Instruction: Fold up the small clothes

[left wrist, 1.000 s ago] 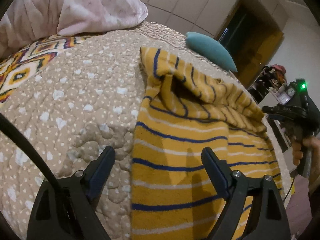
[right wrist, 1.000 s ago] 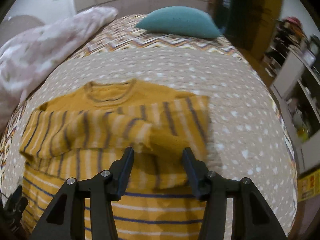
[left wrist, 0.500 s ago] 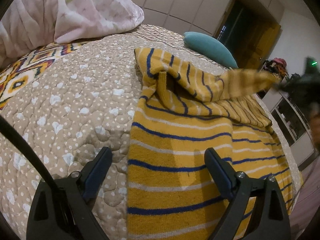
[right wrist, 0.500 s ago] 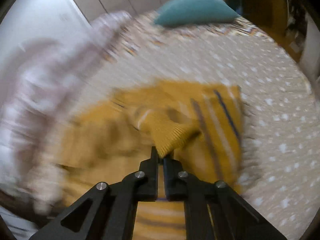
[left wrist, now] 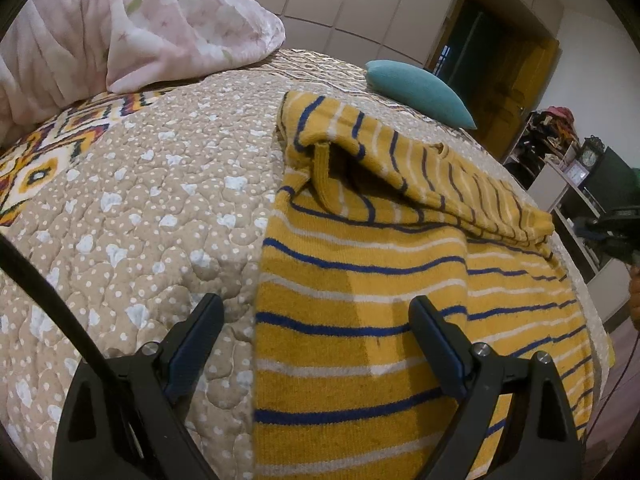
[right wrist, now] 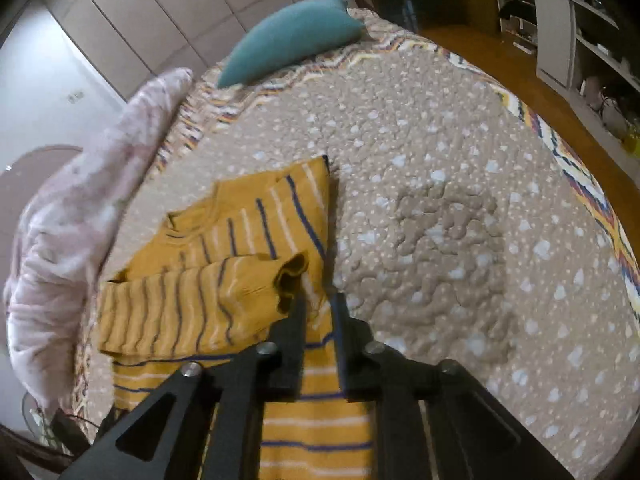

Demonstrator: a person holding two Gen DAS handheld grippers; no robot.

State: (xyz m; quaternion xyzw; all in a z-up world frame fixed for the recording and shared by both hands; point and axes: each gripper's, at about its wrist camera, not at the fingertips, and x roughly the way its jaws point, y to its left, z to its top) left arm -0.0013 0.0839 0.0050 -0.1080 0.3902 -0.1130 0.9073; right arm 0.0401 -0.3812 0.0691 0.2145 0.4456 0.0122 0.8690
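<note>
A yellow sweater with blue and white stripes point(left wrist: 360, 304) lies flat on the quilted bed, both sleeves folded across its chest. My left gripper point(left wrist: 316, 320) is open and empty, hovering over the sweater's lower left edge. In the right wrist view the sweater point(right wrist: 224, 280) lies ahead, with a sleeve cuff point(right wrist: 290, 280) just off the left fingertip. My right gripper point(right wrist: 318, 300) has its jaws a narrow gap apart with nothing between them. It also shows at the right edge of the left wrist view point(left wrist: 612, 228).
The beige quilt point(left wrist: 140, 220) covers the bed. A pink blanket point(left wrist: 120, 20) is heaped at the far left. A teal pillow point(left wrist: 416, 88) lies beyond the sweater. Shelves point(right wrist: 580, 40) and a wooden floor are past the bed's right edge.
My right gripper closed on the right sleeve cuff, carried it left across the chest, then released it and drew back. My left gripper stayed open and barely moved.
</note>
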